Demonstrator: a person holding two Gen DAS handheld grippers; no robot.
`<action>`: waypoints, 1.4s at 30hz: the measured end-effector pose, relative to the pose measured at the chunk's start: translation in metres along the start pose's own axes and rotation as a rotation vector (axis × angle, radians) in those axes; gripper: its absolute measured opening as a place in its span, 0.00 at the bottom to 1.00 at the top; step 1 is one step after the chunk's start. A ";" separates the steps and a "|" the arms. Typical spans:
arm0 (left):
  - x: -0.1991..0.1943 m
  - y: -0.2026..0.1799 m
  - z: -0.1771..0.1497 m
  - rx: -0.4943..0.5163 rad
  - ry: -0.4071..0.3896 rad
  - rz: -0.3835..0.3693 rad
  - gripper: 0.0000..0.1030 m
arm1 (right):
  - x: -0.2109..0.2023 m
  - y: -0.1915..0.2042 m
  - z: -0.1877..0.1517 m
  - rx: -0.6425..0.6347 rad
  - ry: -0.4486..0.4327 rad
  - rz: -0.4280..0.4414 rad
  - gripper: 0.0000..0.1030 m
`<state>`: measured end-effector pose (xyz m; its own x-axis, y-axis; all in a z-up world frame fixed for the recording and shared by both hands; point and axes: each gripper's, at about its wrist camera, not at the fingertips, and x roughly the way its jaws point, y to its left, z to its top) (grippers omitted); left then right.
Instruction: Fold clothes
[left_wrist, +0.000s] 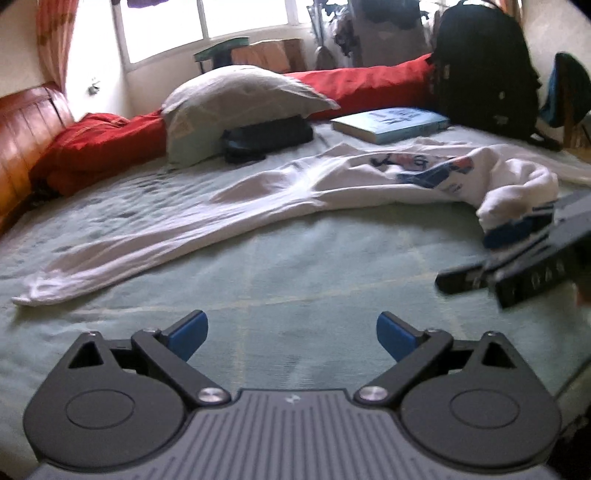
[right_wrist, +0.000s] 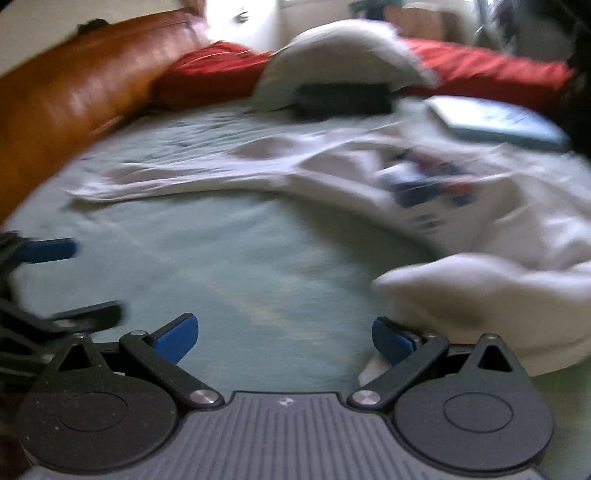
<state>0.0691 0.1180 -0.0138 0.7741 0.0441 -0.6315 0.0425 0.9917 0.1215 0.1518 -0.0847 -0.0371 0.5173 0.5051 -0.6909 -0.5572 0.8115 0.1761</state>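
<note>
A white shirt (left_wrist: 314, 184) with a blue and red print lies crumpled across the pale green bed sheet (left_wrist: 295, 273); one long part trails to the front left. My left gripper (left_wrist: 291, 336) is open over bare sheet, short of the shirt. The right gripper (left_wrist: 517, 236) shows at the right edge beside a bunched white and blue end of the shirt. In the blurred right wrist view, my right gripper (right_wrist: 285, 338) is open above the sheet (right_wrist: 240, 266), and a white fold of the shirt (right_wrist: 480, 295) lies against its right finger. The left gripper's blue pad (right_wrist: 48, 250) pokes in at the left.
At the back lie a grey pillow (left_wrist: 236, 103), a dark pouch (left_wrist: 266, 138), a blue book (left_wrist: 391, 124), red bedding (left_wrist: 369, 86) and a black backpack (left_wrist: 484, 66). A wooden headboard (left_wrist: 26, 140) bounds the left side. A window is behind the bed.
</note>
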 end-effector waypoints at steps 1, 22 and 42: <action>0.000 0.000 0.000 -0.009 0.000 -0.012 0.95 | -0.005 -0.009 0.000 0.004 -0.009 -0.023 0.99; 0.003 -0.032 -0.005 0.026 0.034 -0.079 0.95 | -0.006 -0.151 0.063 -0.096 0.023 -0.421 1.00; 0.004 -0.053 -0.002 0.037 0.038 -0.137 0.95 | -0.067 -0.160 0.098 -0.019 -0.096 -0.277 1.00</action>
<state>0.0691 0.0658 -0.0242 0.7353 -0.0858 -0.6723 0.1696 0.9837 0.0599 0.2697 -0.2194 0.0493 0.7100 0.2911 -0.6411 -0.3975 0.9173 -0.0236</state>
